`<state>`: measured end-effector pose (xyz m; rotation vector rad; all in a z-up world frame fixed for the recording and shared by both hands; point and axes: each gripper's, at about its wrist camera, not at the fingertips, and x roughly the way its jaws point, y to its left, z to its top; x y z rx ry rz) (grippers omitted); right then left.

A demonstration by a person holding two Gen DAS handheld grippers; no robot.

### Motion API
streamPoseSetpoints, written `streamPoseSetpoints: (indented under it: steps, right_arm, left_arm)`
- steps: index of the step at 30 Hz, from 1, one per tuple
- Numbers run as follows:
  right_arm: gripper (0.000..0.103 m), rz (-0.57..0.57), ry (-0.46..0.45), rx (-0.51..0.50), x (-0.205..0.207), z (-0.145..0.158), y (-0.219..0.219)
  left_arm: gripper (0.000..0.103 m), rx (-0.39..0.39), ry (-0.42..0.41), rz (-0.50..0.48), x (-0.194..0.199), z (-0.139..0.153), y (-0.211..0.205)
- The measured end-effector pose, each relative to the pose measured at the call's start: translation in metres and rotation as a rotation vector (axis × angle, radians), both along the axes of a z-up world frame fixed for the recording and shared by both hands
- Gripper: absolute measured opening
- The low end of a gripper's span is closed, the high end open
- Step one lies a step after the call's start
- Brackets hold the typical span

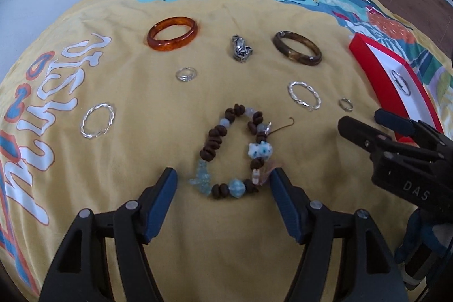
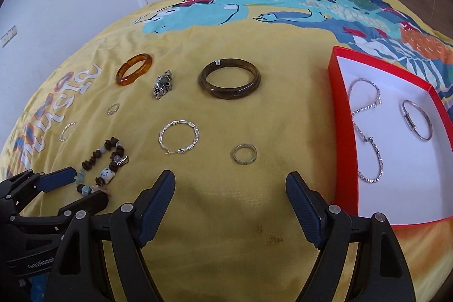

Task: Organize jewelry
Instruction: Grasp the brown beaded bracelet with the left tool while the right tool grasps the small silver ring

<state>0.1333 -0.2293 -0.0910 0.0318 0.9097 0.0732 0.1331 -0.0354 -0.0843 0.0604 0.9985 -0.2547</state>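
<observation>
Straddling the beaded bracelet (image 1: 233, 152) at lower centre, the left gripper (image 1: 223, 177) is hanging wide open and should be closing squarely across the beads, while the right gripper (image 2: 230, 186) is waiting open beside the red box (image 2: 338, 115).

"DAS" on right gripper (image 1: 376, 122) body; "GenRobo" on left gripper (image 2: 72, 190) body.

Two matte black plastic two-finger grippers, the left gripper (image 1: 223, 183) and the right gripper (image 2: 230, 188), each with ribbed dark blue finger pads (image 1: 160, 204), round silver pivot screws (image 2: 126, 207) and white lettering (image 1: 416, 190) on the housing.
</observation>
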Motion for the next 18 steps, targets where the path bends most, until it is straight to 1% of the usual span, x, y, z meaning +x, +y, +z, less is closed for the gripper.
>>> streamPoseSetpoints:
  steps: [3,5,7,8,10,11,14,18]
  right_arm:
    - [0.08,0.006,-0.003,-0.021,0.003,-0.002,0.004]
    - [0.08,0.008,-0.007,-0.031,0.003,-0.001,0.006]
    - [0.079,0.005,-0.008,-0.035,0.003,0.0,0.007]
    - [0.079,0.001,-0.008,-0.031,0.003,0.0,0.006]
    - [0.079,-0.015,-0.005,-0.023,0.003,0.001,0.007]
    - [0.078,-0.025,-0.006,-0.015,0.002,0.001,0.006]
    - [0.077,-0.075,-0.01,0.0,0.002,0.001,0.006]
    - [0.076,-0.145,-0.007,0.007,0.005,0.0,0.009]
  left_arm:
    - [0.065,-0.005,-0.013,0.012,0.002,-0.002,0.001]
    - [0.057,0.001,-0.024,0.018,0.001,-0.002,0.002]
    - [0.041,0.006,-0.035,0.024,0.001,-0.002,0.003]
    - [0.037,0.007,-0.041,0.028,0.001,-0.002,0.004]
    - [0.025,-0.001,-0.047,0.033,0.001,-0.001,0.006]
    - [0.021,-0.004,-0.051,0.041,0.001,0.0,0.008]
    - [0.019,-0.027,-0.064,0.08,0.0,0.001,0.015]
    - [0.019,-0.036,-0.092,0.112,-0.002,0.001,0.022]
